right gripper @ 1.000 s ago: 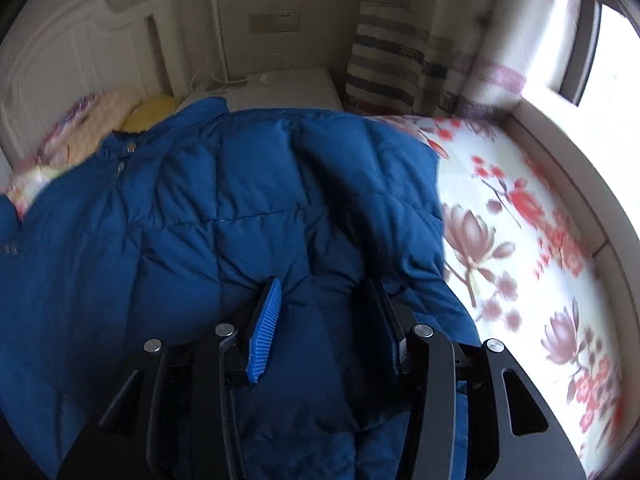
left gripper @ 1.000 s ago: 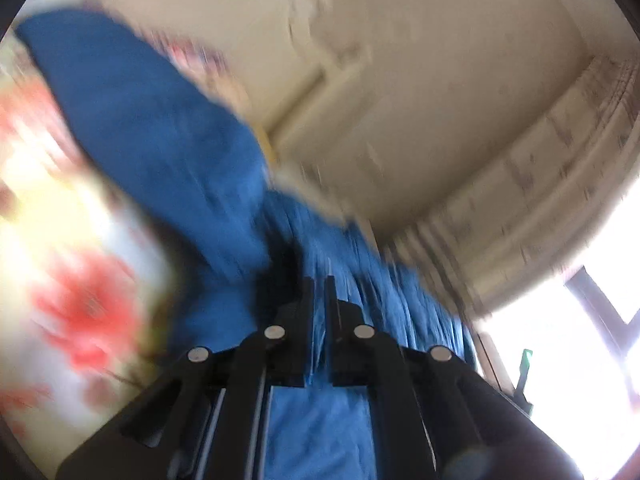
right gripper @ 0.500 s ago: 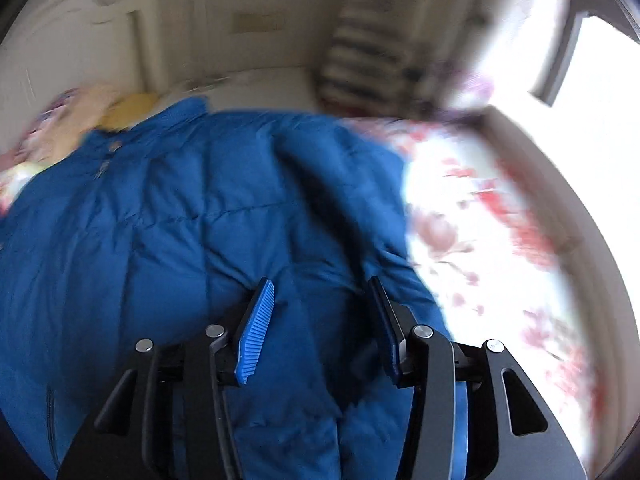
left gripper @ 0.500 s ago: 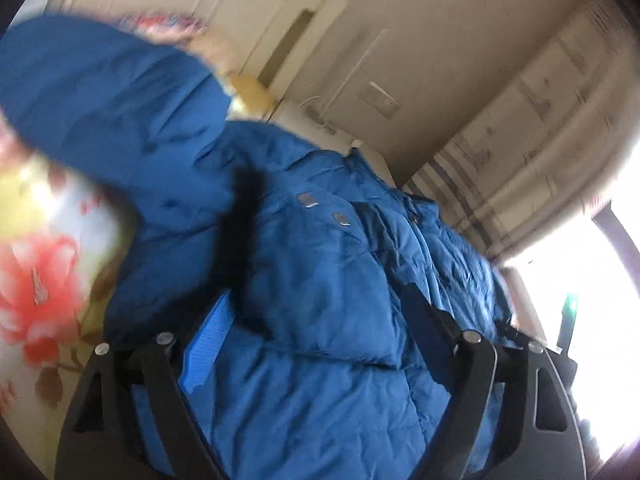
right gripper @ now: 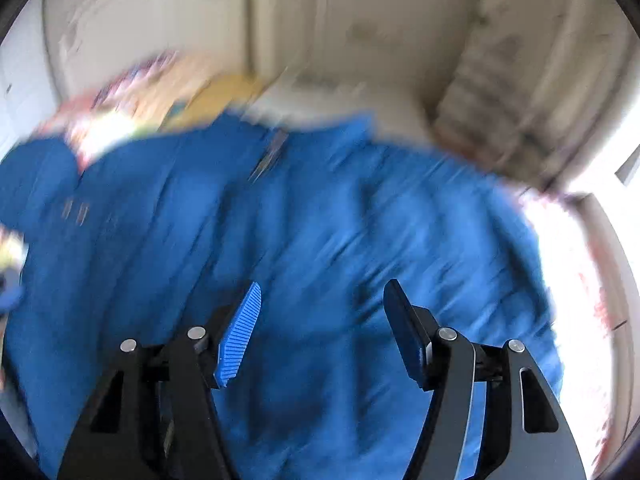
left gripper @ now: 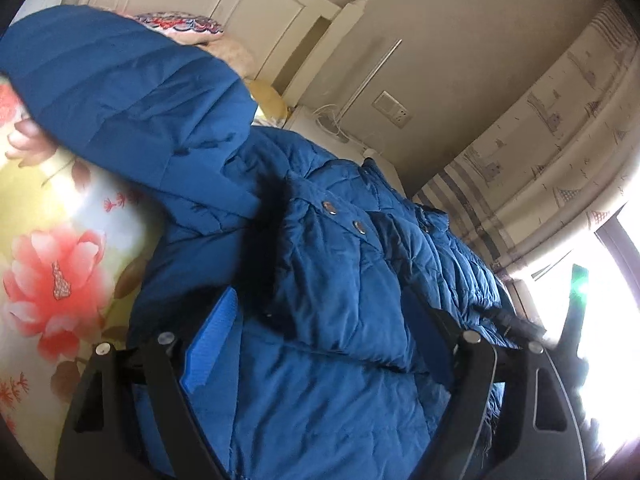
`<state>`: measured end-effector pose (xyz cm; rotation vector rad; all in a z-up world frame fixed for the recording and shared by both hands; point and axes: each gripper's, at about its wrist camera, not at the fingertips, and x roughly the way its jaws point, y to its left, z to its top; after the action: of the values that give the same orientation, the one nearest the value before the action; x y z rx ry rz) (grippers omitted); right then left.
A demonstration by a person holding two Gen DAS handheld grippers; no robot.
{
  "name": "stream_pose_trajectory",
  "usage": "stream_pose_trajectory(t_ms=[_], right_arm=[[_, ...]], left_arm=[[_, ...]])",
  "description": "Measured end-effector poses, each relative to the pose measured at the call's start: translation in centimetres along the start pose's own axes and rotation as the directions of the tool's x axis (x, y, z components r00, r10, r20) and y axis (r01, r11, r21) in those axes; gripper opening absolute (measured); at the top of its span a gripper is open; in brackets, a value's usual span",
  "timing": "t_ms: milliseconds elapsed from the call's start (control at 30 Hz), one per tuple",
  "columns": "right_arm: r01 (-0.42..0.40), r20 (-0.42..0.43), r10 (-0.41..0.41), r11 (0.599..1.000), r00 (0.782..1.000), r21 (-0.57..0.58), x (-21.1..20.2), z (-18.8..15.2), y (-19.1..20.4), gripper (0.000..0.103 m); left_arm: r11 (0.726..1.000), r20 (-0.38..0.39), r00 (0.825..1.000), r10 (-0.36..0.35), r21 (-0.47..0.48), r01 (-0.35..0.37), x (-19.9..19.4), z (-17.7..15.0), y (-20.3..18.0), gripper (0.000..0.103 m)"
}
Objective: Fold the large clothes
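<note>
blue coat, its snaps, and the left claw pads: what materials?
Blue coat: looks like thin woven synthetic shell, nylon or polyester, over puffy fill; stitched quilt lines and a soft sheen suggest it. Snaps: small round glinting studs, likely metal. Left claw pads: matte blue, probably rubber or soft plastic; the right wrist view shows ribbing on the like pad.

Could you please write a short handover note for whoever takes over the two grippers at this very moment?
Left gripper: open, holding nothing, jaws spread over the blue padded jacket.
Right gripper: open, also empty, above the same jacket; its view is motion-blurred.
The jacket lies spread on the floral bedsheet, collar toward the headboard. One sleeve rises at the left in the left wrist view; whether it is folded over the body cannot be told.
Done: no clear fold visible yet.
Left: probably bring the sleeves in, then fold the body.
</note>
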<state>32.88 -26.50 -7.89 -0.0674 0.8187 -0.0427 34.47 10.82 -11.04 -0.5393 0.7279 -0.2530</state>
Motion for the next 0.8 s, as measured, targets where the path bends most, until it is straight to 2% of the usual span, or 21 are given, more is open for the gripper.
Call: stream_pose_trajectory(t_ms=[33,100,167,233,267,300,333,367,400,467,567,633,667,700,800], right_arm=[[0.025,0.037,-0.026,0.999,0.999,0.042,0.0,1.2,-1.6,0.062],[0.036,0.048,-0.042,0.993,0.998,0.114,1.3,2.7,-3.9,0.062],[0.035,-0.003,-0.035,0.982,0.999,0.185,3.6,3.8,-6.7,0.062],[0.065,-0.126,-0.034,0.966,0.991,0.251,7.0,3.1,-9.2,0.063],[0.051,-0.143,-0.012,0.961,0.99,0.271,7.6,2.7,-9.4,0.063],[0.08,-0.148,-0.041,0.96,0.988,0.268,7.1,2.8,-9.0,0.063],[0.119,-0.154,-0.081,0.959,0.985,0.257,6.5,3.0,-8.3,0.063],[0.117,-0.118,-0.089,0.96,0.989,0.256,5.4,3.0,-7.1,0.063],[0.07,-0.054,-0.059,0.966,0.997,0.249,4.2,3.1,-5.5,0.063],[-0.016,0.019,0.013,0.981,1.0,0.193,2.7,3.1,-1.8,0.063],[-0.137,0.018,0.136,0.987,0.99,0.086,2.7,3.4,3.8,0.063],[-0.175,-0.046,0.173,0.983,0.984,-0.045,4.3,3.1,8.5,0.066],[-0.12,-0.096,0.107,0.982,0.99,-0.143,5.5,2.5,10.7,0.068],[-0.071,-0.075,0.057,0.978,0.996,-0.194,5.5,2.3,11.5,0.069],[-0.007,-0.063,-0.003,0.987,0.998,-0.158,4.3,2.9,11.6,0.068]], left_arm=[[1.0,0.0,1.0,0.002,0.004,-0.002,0.0,0.0,-0.1,0.083],[1.0,0.005,1.0,0.004,0.015,-0.004,0.0,0.0,-0.3,0.087],[1.0,0.003,1.0,0.007,0.024,-0.008,0.3,0.0,-0.5,0.089],[1.0,-0.002,1.0,0.007,0.021,-0.007,0.5,0.0,-0.5,0.089],[1.0,-0.003,1.0,0.003,0.015,-0.003,0.5,0.0,-0.3,0.089],[1.0,-0.002,1.0,0.002,0.012,-0.002,0.5,0.0,-0.3,0.089],[1.0,0.0,1.0,0.0,0.009,0.0,0.5,0.0,-0.3,0.089],[1.0,0.003,1.0,-0.003,0.002,0.003,0.5,0.0,-0.1,0.089],[1.0,0.007,1.0,-0.003,-0.004,0.003,0.5,0.1,0.0,0.089],[1.0,0.024,1.0,0.001,-0.013,-0.001,0.2,0.1,0.1,0.089],[1.0,0.078,0.997,0.012,-0.021,-0.011,-0.8,0.3,0.5,0.089],[0.999,0.102,0.995,0.019,-0.029,-0.016,-1.4,0.3,0.8,0.089],[0.999,0.105,0.994,0.018,-0.039,-0.014,-1.4,0.3,1.0,0.089],[0.999,0.101,0.995,0.016,-0.045,-0.012,-1.4,0.4,1.2,0.089],[0.998,0.092,0.996,0.013,-0.062,-0.007,-1.2,0.4,1.5,0.089]])
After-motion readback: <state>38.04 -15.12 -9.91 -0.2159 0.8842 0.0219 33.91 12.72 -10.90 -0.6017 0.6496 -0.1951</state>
